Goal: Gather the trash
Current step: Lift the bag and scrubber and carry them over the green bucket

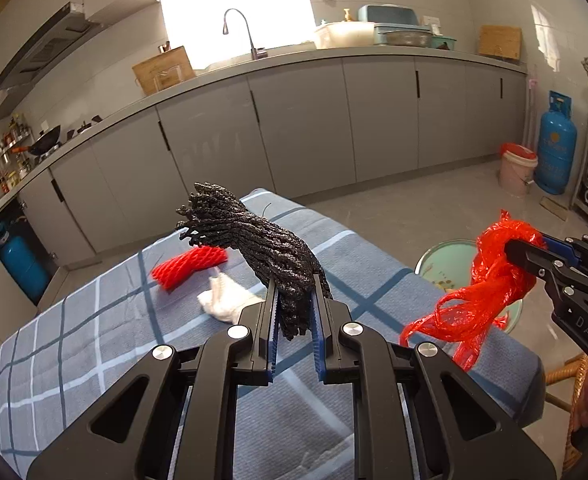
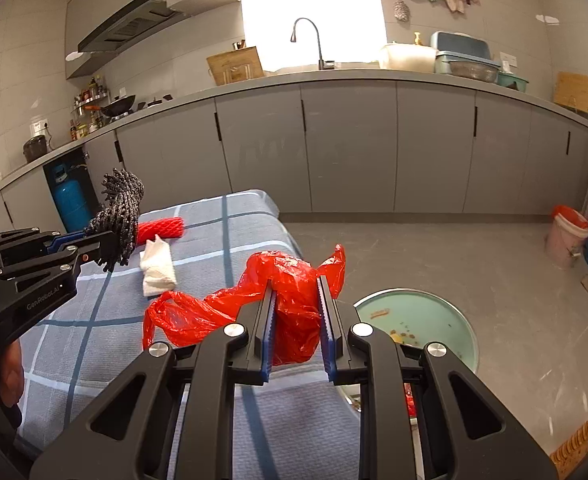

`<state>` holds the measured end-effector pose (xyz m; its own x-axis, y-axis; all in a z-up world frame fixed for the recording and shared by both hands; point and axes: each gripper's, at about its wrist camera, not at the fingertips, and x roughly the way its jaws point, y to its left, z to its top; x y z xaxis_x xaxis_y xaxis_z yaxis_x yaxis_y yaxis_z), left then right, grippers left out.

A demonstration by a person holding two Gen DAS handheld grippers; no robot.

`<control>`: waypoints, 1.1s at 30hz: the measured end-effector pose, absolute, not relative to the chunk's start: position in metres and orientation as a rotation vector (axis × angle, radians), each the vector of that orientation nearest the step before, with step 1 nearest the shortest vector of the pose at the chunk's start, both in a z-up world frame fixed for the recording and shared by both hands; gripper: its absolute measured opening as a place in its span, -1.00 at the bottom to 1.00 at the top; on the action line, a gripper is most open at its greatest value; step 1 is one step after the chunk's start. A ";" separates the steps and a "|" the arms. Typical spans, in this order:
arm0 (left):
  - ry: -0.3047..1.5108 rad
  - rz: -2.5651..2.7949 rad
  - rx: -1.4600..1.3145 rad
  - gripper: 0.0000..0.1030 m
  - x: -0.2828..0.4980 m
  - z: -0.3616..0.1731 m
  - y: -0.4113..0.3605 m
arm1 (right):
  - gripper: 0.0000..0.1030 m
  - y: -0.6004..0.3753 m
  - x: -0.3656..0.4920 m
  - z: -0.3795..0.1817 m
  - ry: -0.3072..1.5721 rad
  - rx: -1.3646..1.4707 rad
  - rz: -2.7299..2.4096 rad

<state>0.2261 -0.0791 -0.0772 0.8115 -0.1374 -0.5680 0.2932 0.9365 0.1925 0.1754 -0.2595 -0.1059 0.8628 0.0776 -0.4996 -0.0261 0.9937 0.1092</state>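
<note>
The left gripper (image 1: 294, 296) is pinching a black foam net (image 1: 253, 236), its two jaws pressing in on the lower end while the frayed top is sticking up and leaning away over the table (image 1: 93, 344), clear of the blue checked cloth. Beside it, the right gripper (image 2: 297, 298) is clamping a crumpled red plastic bag (image 2: 289, 300) between its jaws, and loose loops of the bag are hanging down to the left over the table's near edge. Both tools are tilting downward, held side by side above the table. A hand (image 2: 9, 372) is showing under the left tool in the right wrist view.

Just beyond the grippers, a crumpled white tissue (image 1: 225, 300) is lying on the cloth, and a red foam net (image 1: 189, 266) is resting a little farther back, near it. To the right of the table, on the floor, a round pale green bin (image 2: 422, 320) is standing open with a few scraps inside. Farther off, a pink bucket (image 1: 516, 170) lined in red is sitting beside a blue gas cylinder (image 1: 556, 148). Grey cabinets (image 1: 302, 120) and a counter with a tap (image 1: 239, 30) are running along the far wall.
</note>
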 end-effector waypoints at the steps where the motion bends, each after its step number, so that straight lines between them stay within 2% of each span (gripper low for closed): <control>1: 0.580 -0.241 0.284 -0.70 0.227 -0.077 -0.083 | -0.60 -0.263 0.176 -0.106 0.528 0.103 0.048; 21: 0.539 -0.420 0.363 -0.71 0.230 -0.082 -0.166 | -0.60 -0.339 0.183 -0.117 0.533 0.141 -0.091; 33: 0.560 -0.546 0.402 -0.70 0.239 -0.111 -0.227 | -0.60 -0.380 0.202 -0.137 0.570 0.138 -0.181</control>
<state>0.2389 -0.2271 -0.1112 0.7133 -0.3728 -0.5935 0.5839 0.7845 0.2090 0.2018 -0.3801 -0.1375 0.8265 -0.1319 -0.5472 0.2084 0.9748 0.0798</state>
